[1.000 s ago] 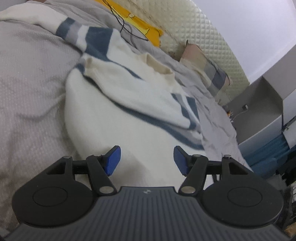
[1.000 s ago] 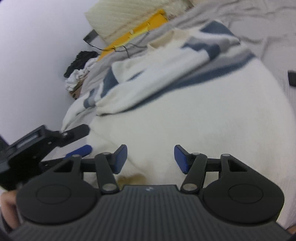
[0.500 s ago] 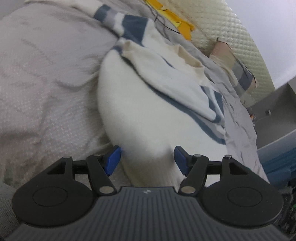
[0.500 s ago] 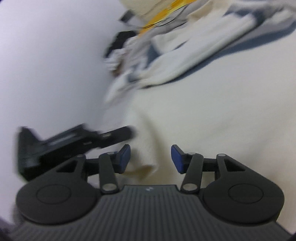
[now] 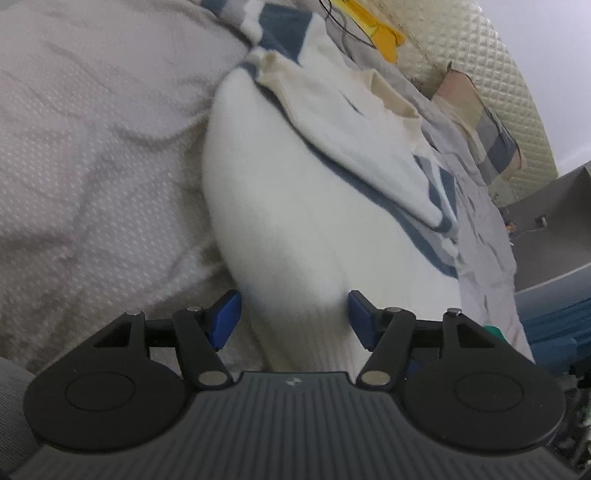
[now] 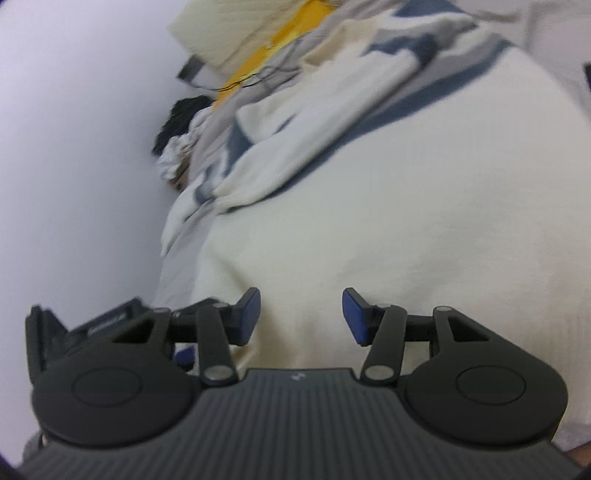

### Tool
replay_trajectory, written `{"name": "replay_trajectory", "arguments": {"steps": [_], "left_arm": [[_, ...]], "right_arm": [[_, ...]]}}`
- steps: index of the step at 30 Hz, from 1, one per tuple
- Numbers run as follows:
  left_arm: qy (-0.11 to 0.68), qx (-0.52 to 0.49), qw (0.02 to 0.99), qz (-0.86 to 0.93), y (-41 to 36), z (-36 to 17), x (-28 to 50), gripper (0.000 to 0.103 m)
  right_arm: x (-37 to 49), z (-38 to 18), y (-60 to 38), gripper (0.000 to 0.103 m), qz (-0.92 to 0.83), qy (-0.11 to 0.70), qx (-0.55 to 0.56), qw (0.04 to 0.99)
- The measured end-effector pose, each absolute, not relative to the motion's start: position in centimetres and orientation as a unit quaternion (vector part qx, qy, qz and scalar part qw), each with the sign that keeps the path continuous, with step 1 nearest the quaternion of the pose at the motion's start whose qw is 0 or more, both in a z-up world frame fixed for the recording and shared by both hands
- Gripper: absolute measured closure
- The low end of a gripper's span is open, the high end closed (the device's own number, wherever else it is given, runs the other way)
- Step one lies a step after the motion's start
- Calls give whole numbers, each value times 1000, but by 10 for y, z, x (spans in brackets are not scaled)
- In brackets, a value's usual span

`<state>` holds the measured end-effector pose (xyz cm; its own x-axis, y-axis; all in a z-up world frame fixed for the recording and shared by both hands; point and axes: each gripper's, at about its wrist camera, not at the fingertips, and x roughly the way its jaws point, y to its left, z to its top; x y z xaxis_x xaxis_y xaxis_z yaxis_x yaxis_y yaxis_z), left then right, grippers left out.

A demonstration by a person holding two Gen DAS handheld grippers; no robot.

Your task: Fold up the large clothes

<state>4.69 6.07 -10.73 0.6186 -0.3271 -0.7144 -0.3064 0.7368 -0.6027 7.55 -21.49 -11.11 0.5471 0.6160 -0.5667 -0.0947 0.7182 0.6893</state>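
Observation:
A cream sweater [image 5: 295, 206] with blue and grey stripes lies on the bed, its sleeves folded across the body. My left gripper [image 5: 293, 319] is open, its jaws on either side of the ribbed hem at the sweater's left bottom corner. The sweater also fills the right wrist view [image 6: 406, 221]. My right gripper [image 6: 301, 317] is open over the hem, the cloth lying between the jaws. The left gripper's body [image 6: 88, 332] shows at the lower left of the right wrist view.
The grey bedspread [image 5: 92, 166] lies wrinkled to the left of the sweater. A quilted headboard [image 5: 480, 55], a yellow pillow [image 5: 373, 29] with a black cable, and a checked pillow [image 5: 487, 136] are at the far end. A grey cabinet [image 5: 554, 236] stands at the right.
Both grippers have dropped closer to the sweater's bottom hem. The left one now straddles the ribbed edge. Both stay open.

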Motion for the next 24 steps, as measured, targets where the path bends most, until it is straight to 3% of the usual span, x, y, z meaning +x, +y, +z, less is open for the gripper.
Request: {"name": "replay_trajectory", "arguments": {"steps": [2,4,7,15,24], "left_arm": [[443,-369,816,-25,59,-107,46,46],[448,-380,809,-38,59,-105,42,75],[446,-390,804,-49,66,-92,34,86],[462,-328,823,-37,95,-42,13,89],[523,-237,819,-4,86,-54,20,89]], "right_arm": [[78,-113,-212,50,213,428,301,825],[77,-113,-208,51,217,425,288,830],[76,-112,-202,51,226,424,269,834],[73,-111,-196,50,235,427,243,839],[71,-110,-194,53,222,432,214,848]]}}
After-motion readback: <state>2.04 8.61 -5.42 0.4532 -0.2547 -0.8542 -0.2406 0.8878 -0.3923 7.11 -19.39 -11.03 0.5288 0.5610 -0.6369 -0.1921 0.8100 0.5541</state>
